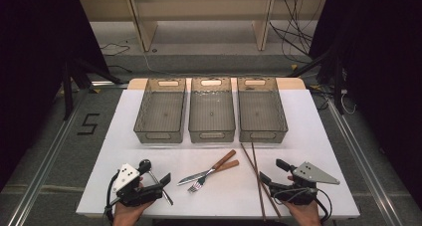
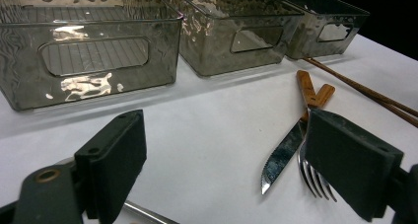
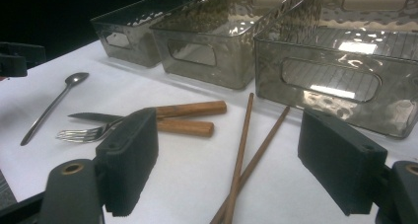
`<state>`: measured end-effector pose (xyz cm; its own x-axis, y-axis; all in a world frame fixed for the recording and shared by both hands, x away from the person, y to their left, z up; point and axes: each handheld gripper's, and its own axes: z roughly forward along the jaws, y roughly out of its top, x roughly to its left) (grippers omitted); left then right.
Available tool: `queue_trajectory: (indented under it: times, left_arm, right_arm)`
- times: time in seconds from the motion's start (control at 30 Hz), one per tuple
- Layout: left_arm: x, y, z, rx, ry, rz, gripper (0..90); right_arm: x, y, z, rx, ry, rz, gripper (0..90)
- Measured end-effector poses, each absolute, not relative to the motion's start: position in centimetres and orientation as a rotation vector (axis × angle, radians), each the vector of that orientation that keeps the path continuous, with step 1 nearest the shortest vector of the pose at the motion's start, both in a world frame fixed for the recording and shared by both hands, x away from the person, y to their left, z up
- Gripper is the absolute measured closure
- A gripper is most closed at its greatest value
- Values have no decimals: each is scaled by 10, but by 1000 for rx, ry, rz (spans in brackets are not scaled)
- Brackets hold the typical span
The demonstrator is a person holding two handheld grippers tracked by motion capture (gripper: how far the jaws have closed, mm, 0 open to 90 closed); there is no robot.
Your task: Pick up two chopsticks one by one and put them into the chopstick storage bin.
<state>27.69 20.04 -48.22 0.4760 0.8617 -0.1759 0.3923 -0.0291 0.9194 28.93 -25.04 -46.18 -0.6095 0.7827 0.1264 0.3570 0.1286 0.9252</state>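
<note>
A knife and a fork, both with wooden handles, lie crossed at the front centre of the white table. A pair of brown chopsticks lies to their right, and a metal spoon to their left. My left gripper hovers open over the spoon at the front left, nothing between its pads. My right gripper stands open beside the chopsticks at the front right, also holding nothing. The left gripper view has the knife and fork ahead; the right gripper view has the chopsticks between its jaws' line.
Three grey translucent bins stand side by side behind the cutlery: left bin, middle bin, right bin. All three look bare inside. Dark floor and stands surround the table; its front edge runs just under my hands.
</note>
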Motion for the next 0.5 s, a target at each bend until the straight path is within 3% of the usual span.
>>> queue_trajectory:
  times: [0.23, 0.5]
  left_arm:
    - [277, 200, -482, 1631, 1101, 537, 157]
    - [277, 200, -482, 1630, 1101, 536, 157]
  right_arm:
    - [291, -251, -458, 1123, 2041, 1447, 260]
    - [296, -253, -452, 1202, 2139, 1339, 346]
